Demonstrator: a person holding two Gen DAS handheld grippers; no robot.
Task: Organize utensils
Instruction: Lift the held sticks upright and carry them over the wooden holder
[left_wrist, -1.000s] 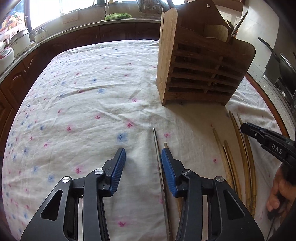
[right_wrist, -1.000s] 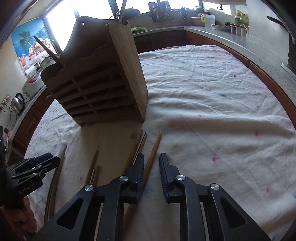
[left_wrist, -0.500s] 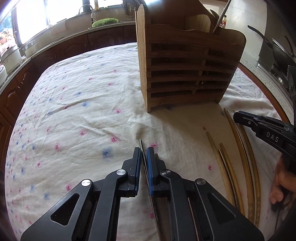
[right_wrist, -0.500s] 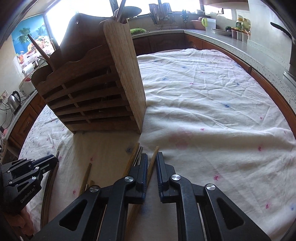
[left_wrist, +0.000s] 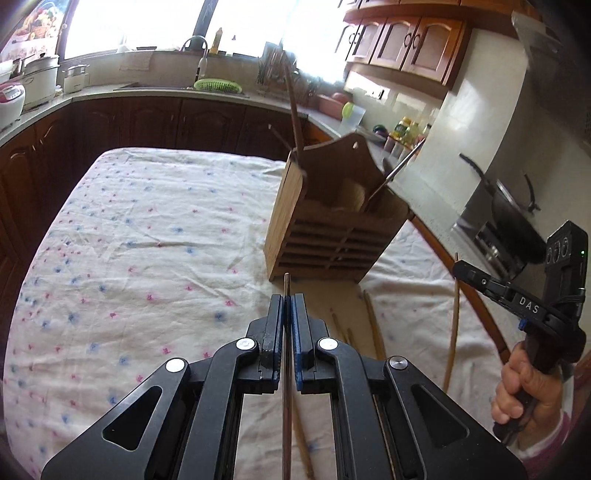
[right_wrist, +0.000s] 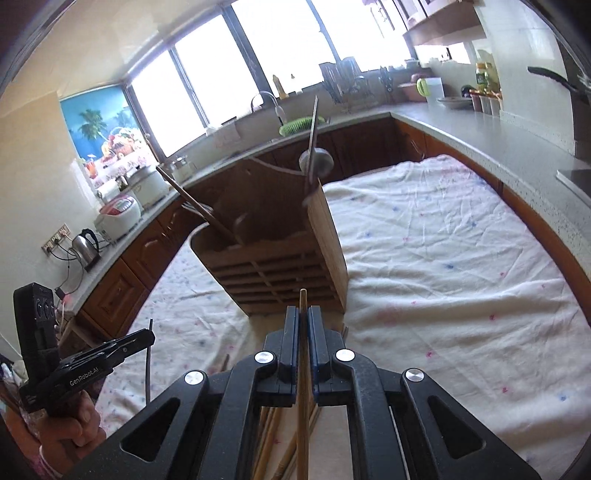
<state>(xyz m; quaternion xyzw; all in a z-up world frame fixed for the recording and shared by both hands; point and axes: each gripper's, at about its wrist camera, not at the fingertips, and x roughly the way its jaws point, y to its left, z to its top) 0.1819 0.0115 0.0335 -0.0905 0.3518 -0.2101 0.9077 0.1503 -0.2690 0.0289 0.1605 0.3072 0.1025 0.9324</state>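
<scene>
A slatted wooden utensil holder (left_wrist: 332, 229) stands on the flowered tablecloth (left_wrist: 147, 240), with several utensils upright in it; it also shows in the right wrist view (right_wrist: 280, 254). My left gripper (left_wrist: 287, 301) is shut on a thin metal chopstick (left_wrist: 286, 284) and holds it lifted above the cloth, pointing at the holder. My right gripper (right_wrist: 303, 312) is shut on a wooden chopstick (right_wrist: 303, 299), also lifted. Each gripper shows in the other's view, the right (left_wrist: 465, 267) and the left (right_wrist: 147, 336). Several wooden chopsticks (left_wrist: 373, 325) lie on the cloth.
A kitchen counter (right_wrist: 480, 125) wraps around the table, with a sink, a green basket (left_wrist: 218, 85), a rice cooker (right_wrist: 118, 214) and a kettle (right_wrist: 86, 247). A pan (left_wrist: 509, 210) sits on the stove at the right.
Both grippers closed on a chopstick each, then lifted them off the cloth and tilted up. The views now look over the holder toward the counter.
</scene>
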